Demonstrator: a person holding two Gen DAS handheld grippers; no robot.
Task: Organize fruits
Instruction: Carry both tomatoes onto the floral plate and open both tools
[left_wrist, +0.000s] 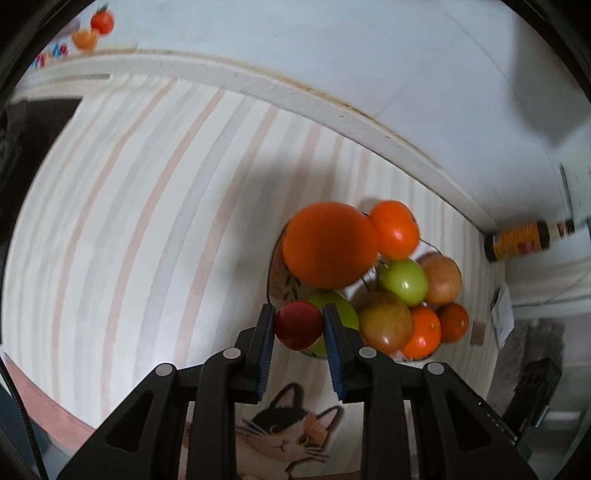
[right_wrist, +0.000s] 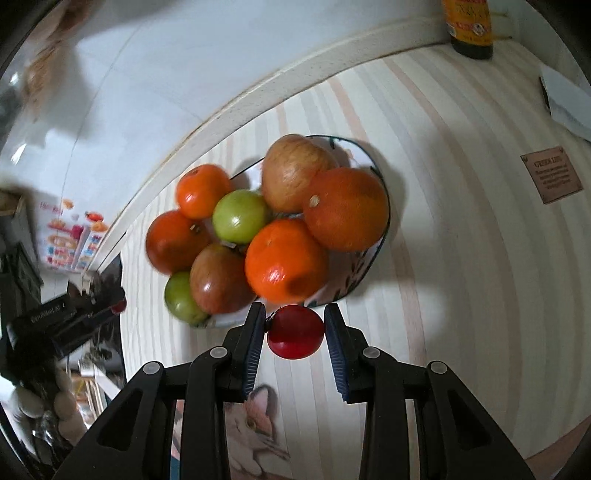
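Fingers (left_wrist: 334, 332) over striped tabletop (left_wrist: 147, 221), white wall (left_wrist: 332, 44) behind.

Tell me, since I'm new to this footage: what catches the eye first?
A plate heaped with oranges, apples and green fruit sits on the striped tablecloth. Each tool grips a small red fruit beside the heap: left tool, right tool.

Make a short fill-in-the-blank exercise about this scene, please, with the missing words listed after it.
1. Each hand-held gripper, left and right, is shut on a small ____ fruit.
2. The other fruits are piled on a ____.
3. The tablecloth has a pattern of ____.
4. The animal printed on the tablecloth is a ____.

Missing words: red; plate; stripes; cat
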